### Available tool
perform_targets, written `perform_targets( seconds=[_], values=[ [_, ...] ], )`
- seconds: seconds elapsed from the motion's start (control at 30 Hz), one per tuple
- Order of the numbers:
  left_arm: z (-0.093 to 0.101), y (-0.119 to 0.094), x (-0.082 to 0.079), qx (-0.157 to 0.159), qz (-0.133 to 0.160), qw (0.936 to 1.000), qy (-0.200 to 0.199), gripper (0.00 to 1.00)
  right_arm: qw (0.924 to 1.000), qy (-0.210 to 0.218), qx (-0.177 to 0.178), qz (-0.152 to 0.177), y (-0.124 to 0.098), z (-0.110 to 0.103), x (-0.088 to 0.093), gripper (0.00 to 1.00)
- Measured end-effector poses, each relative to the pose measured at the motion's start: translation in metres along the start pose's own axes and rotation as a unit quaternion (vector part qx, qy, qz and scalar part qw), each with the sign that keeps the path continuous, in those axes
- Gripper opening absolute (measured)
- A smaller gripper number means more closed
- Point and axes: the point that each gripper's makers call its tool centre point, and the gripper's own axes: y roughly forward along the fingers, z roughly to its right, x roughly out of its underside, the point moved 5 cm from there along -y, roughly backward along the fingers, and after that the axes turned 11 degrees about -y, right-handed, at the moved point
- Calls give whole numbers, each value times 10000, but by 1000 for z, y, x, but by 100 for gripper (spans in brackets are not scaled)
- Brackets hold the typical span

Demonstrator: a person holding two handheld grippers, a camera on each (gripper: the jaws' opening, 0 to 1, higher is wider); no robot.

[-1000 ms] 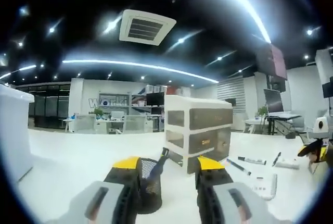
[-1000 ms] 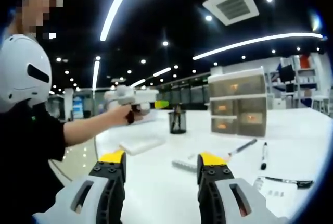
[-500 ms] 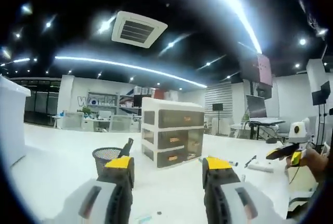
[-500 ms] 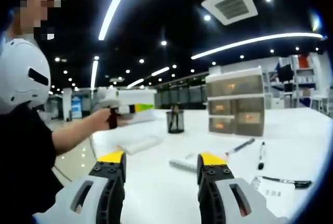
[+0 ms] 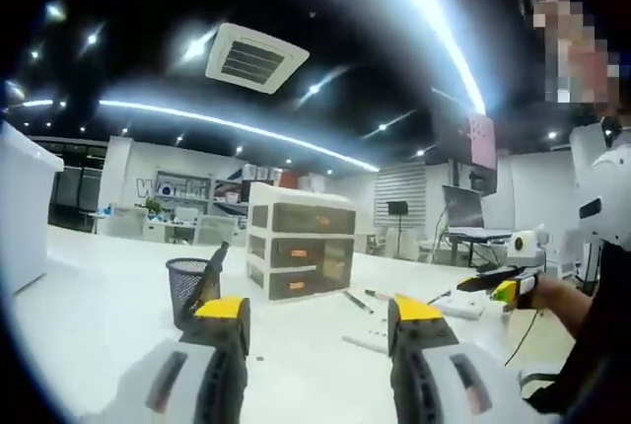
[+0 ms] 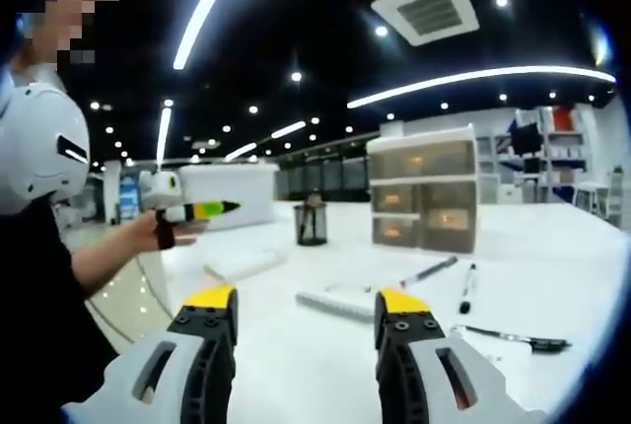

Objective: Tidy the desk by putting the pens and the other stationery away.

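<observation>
Pens lie loose on the white desk before the drawer unit, mesh pen cup beside it; left gripper has drawn back, right gripper unchanged, both wide and empty, so nothing is stowed yet.

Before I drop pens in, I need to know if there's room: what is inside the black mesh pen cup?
One dark pen-like item leans out above the rim of the mesh pen cup, which stands on the desk beside the drawer unit. Anything lower inside is hidden by the mesh.
</observation>
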Motion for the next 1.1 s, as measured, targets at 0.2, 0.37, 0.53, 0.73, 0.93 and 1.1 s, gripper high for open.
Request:
perform_targets(
  seconds=[0.2,0.37,0.53,0.73,0.93,1.1],
  values=[
    [10,-10,11,126,-103,9998,-92,57,9997,-42,184,-135,-8,7,2,54],
    [11,-10,21,107,-405,9989,-210,57,9992,-70,321,-241,-15,12,4,54],
    [15,3,20,213,-699,9966,-389,57,9985,-96,431,-329,-20,17,6,55],
    [28,23,18,498,-1115,9918,-372,56,9978,-138,504,-411,-23,18,9,55],
    [41,40,17,728,-1459,9863,-264,56,9969,-161,583,-496,-29,21,11,56],
    [58,59,19,1006,-1862,9773,86,56,9966,-148,627,-513,-33,22,13,56]
  ],
)
